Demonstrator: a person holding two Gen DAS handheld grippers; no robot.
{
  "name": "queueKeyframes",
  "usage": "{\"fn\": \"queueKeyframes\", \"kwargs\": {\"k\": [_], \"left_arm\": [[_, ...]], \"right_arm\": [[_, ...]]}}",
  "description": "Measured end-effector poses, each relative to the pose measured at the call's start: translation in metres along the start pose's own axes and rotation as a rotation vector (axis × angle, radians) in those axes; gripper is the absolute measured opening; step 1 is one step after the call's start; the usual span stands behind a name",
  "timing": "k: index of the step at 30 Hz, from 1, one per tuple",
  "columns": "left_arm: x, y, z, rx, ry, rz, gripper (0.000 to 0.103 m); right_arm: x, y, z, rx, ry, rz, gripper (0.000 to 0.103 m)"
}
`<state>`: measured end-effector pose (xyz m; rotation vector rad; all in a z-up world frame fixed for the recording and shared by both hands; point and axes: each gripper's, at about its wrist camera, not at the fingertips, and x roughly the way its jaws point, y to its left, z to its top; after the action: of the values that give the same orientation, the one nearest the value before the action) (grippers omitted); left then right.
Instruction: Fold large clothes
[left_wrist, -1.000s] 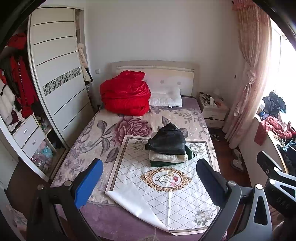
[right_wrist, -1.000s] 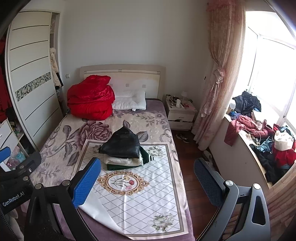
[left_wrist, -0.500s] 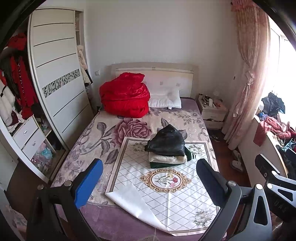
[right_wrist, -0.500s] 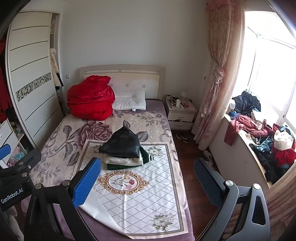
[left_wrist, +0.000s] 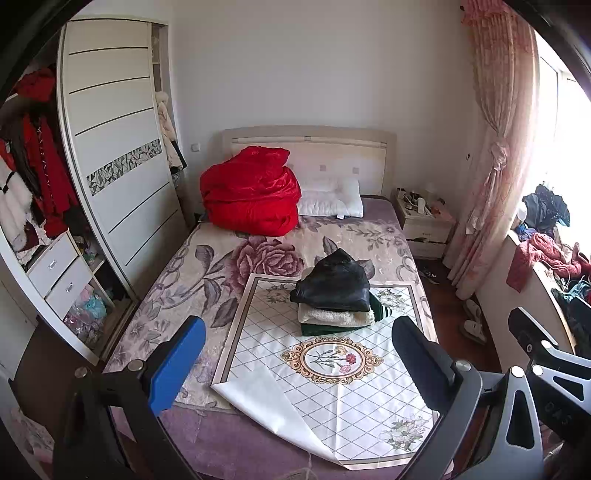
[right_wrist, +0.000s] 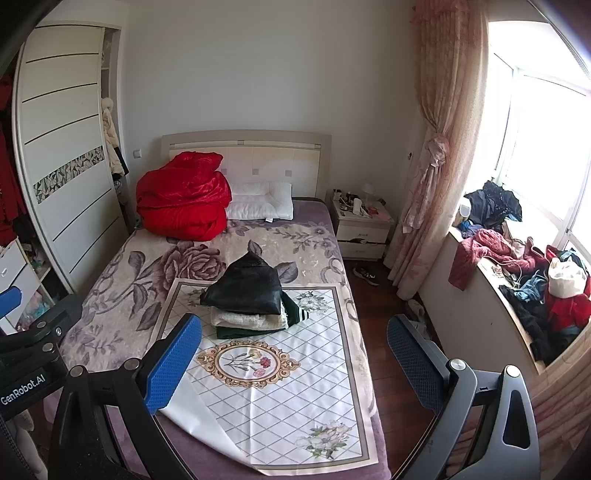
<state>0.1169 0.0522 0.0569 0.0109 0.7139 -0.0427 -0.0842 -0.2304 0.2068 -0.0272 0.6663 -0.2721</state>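
A stack of folded clothes sits on a white patterned mat (left_wrist: 332, 373) (right_wrist: 280, 398) on the bed: a black jacket (left_wrist: 332, 284) (right_wrist: 245, 286) on top, a cream garment (left_wrist: 332, 317) (right_wrist: 247, 319) under it, a dark green one (left_wrist: 325, 329) (right_wrist: 295, 310) at the bottom. My left gripper (left_wrist: 299, 362) is open and empty, held well back from the bed's foot. My right gripper (right_wrist: 295, 362) is open and empty, to the right of the left one. Unfolded clothes (right_wrist: 535, 284) lie heaped on the window sill at right.
A red quilt (left_wrist: 251, 199) (right_wrist: 184, 197) and white pillow (left_wrist: 330, 197) lie at the bed's head. A wardrobe (left_wrist: 114, 147) stands left, a nightstand (right_wrist: 364, 221) and pink curtain (right_wrist: 439, 147) right. Wooden floor (right_wrist: 380, 314) runs between bed and sill. The mat's near corner is folded over.
Both grippers have drifted slightly; the view shifts a little. The clothes stack and mat have not moved. Both grippers stay open.
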Motion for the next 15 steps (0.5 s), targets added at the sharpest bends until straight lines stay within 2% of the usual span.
{"fn": "queueKeyframes", "kwargs": {"k": [15], "left_arm": [[-0.0094, 0.0018, -0.0006, -0.009, -0.012, 0.013, 0.103]], "right_arm": [[-0.0065, 0.0059, 0.0051, 0.000, -0.019, -0.003, 0.102]]}}
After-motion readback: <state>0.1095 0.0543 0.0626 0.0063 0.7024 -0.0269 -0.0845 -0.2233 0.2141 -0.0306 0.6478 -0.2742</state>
